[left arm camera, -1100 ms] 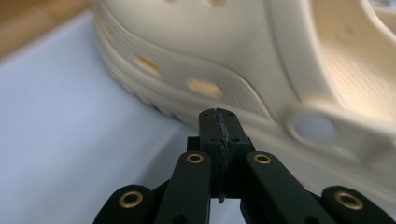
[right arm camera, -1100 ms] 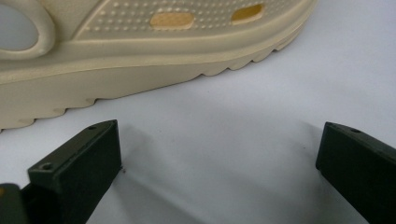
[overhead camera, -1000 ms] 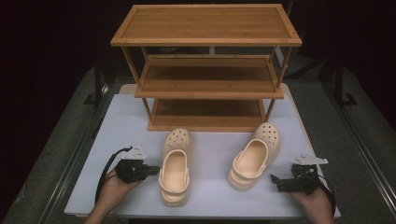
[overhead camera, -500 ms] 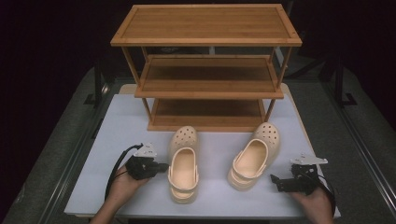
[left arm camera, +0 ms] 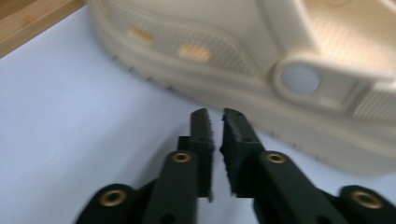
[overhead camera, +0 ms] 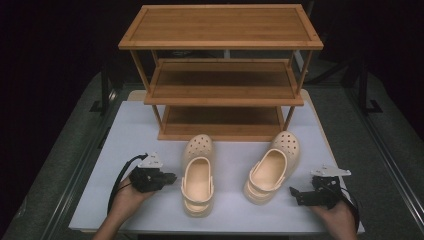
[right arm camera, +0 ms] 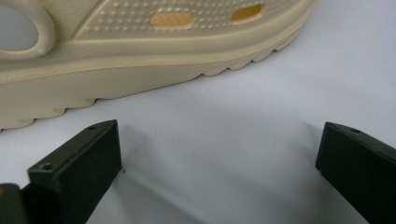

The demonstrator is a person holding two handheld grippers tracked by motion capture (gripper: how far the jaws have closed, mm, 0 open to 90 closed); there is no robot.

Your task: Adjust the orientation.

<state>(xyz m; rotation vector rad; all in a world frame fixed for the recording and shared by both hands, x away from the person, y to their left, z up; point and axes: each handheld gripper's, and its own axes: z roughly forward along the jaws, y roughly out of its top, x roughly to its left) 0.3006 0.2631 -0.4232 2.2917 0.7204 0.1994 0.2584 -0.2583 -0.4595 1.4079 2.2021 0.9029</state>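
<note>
High view: two tan clogs on the white bench [overhead camera: 125, 130], left clog [overhead camera: 198, 176] at 6 o'clock of the wooden rack [overhead camera: 222, 75], right clog [overhead camera: 272, 167] at 5. Dark room around.

Left gripper view: my left gripper [left arm camera: 215, 128] jaws near-closed, empty, just beside the clog's side; a nudge could skid it.

Right gripper view: my right gripper [right arm camera: 219, 154] jaws wide, empty, clog sole at 11; bench smooth, slippy.
</note>
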